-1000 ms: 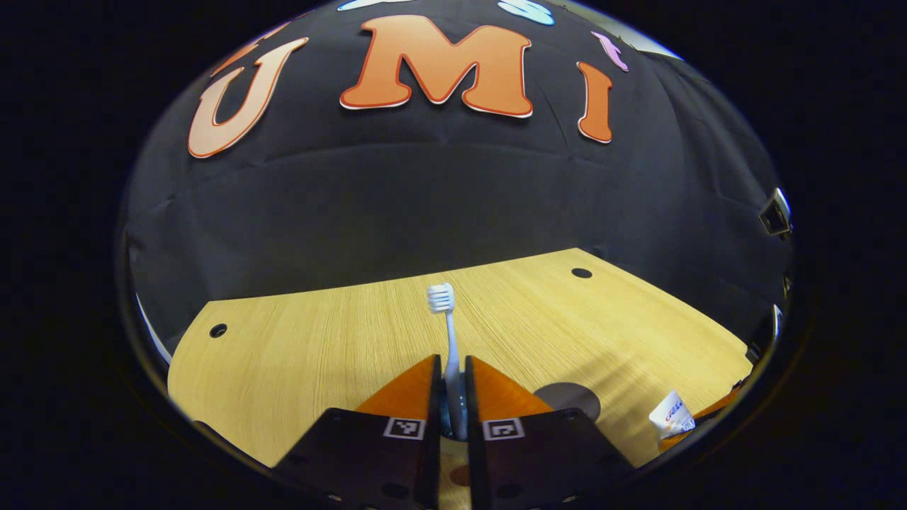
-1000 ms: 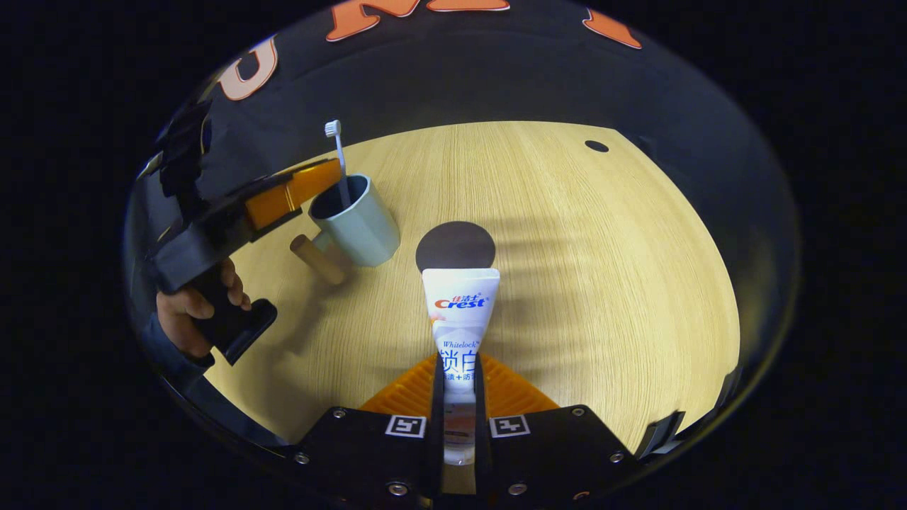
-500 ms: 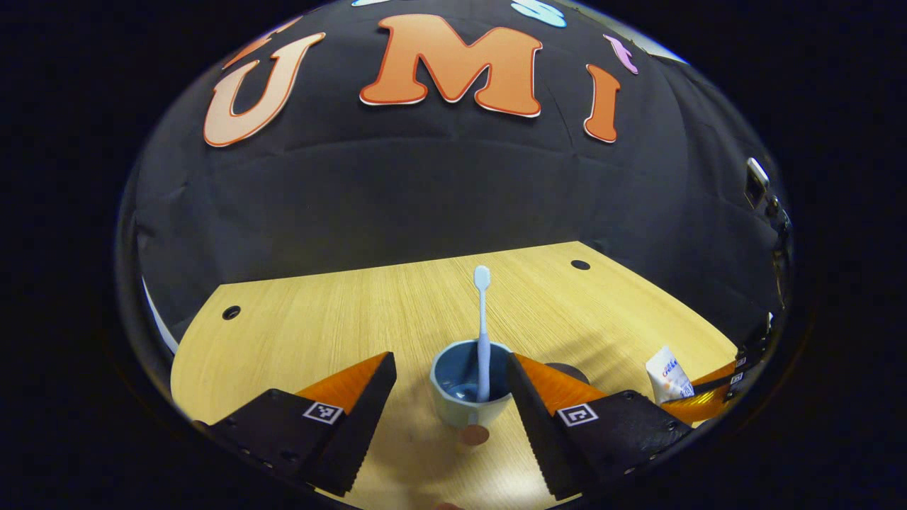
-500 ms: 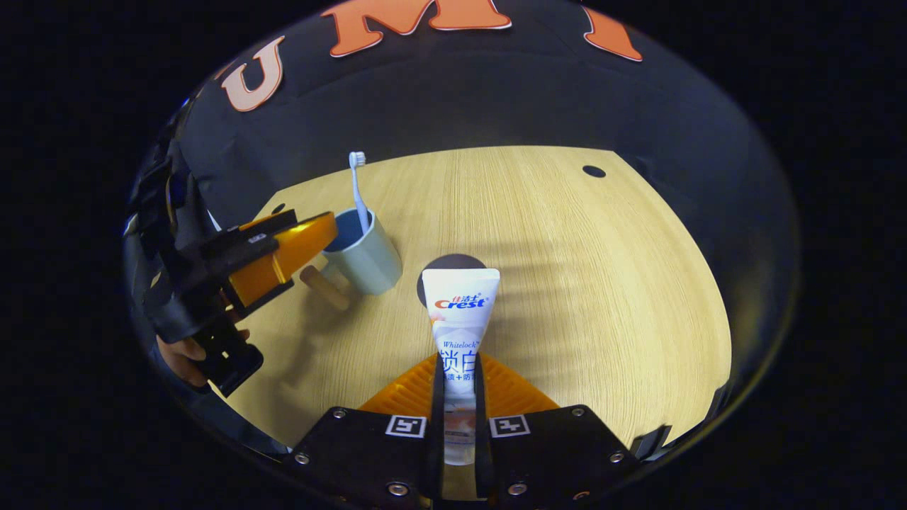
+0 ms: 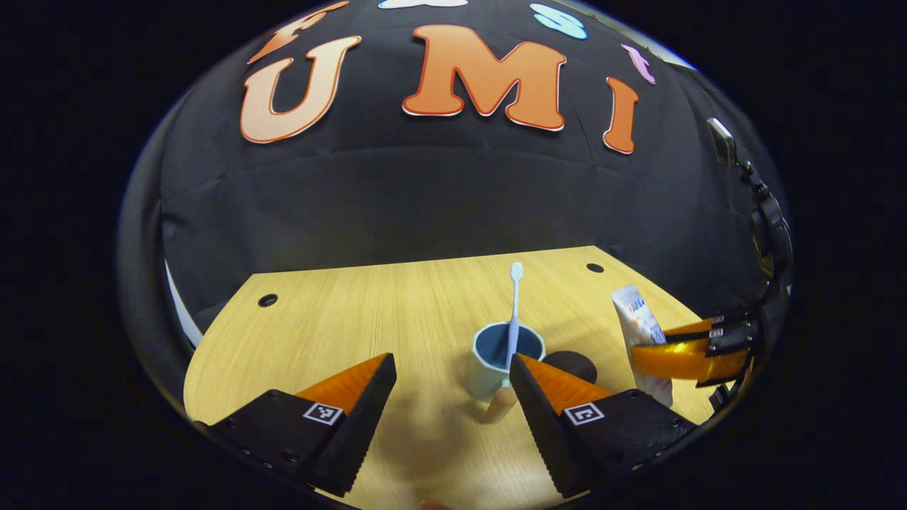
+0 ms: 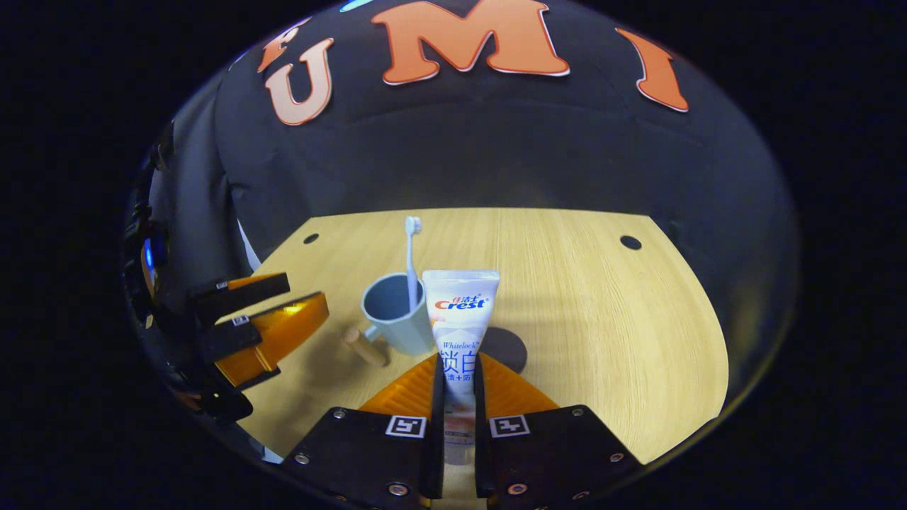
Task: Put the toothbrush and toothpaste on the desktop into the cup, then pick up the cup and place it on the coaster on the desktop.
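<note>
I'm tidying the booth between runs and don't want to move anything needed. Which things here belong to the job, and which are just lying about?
Belong to the job:
- toothbrush, standing in the cup
- cup, on the desk
- toothpaste, held in the right tongs
- coaster, beside the cup
- left tongs, open

Just lying about:
- nothing loose on the desk

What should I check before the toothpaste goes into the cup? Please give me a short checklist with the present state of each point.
1. Toothpaste held between both fingers of the right gripper: ok.
2. Cup upright on the table: ok.
3. Toothbrush standing in the cup: ok.
4. Left gripper open, holding nothing: ok.
5. Toothpaste directly above the cup mouth: cannot tell.
6. Coaster beside the cup, with nothing on it: ok.
</note>
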### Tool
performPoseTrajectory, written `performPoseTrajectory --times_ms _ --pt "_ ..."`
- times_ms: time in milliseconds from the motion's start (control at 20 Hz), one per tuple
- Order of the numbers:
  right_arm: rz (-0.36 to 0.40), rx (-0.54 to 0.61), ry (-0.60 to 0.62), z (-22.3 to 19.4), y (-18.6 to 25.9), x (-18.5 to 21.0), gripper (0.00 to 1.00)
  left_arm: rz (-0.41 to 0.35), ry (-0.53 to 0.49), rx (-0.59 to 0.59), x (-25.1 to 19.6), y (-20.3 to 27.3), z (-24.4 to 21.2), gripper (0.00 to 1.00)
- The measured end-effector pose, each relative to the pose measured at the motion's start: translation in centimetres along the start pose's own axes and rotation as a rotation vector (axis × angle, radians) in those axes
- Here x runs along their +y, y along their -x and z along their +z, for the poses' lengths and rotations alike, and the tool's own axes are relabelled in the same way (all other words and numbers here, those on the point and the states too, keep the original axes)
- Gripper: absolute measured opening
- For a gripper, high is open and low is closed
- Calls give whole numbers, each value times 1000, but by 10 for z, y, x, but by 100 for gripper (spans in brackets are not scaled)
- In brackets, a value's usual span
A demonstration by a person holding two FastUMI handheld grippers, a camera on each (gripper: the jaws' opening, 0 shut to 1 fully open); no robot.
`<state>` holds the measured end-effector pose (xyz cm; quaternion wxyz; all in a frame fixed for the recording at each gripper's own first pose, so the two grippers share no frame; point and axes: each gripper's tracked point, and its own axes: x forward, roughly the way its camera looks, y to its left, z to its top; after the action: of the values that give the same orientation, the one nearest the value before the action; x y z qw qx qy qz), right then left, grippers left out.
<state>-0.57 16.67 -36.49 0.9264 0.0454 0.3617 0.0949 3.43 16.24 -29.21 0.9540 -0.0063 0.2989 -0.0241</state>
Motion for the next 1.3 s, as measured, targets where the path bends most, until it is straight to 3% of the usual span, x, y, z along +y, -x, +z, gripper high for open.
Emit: performPoseTrajectory --times_ms 600,1100,1300 --pt "159 -320 54 93 -40 59 17 53 34 83 22 42 -37 97" --pt "239 -449 115 112 -88 93 17 95 44 132 49 43 -57 97" --pt "222 -432 131 101 -109 90 17 86 44 145 48 39 -59 97"
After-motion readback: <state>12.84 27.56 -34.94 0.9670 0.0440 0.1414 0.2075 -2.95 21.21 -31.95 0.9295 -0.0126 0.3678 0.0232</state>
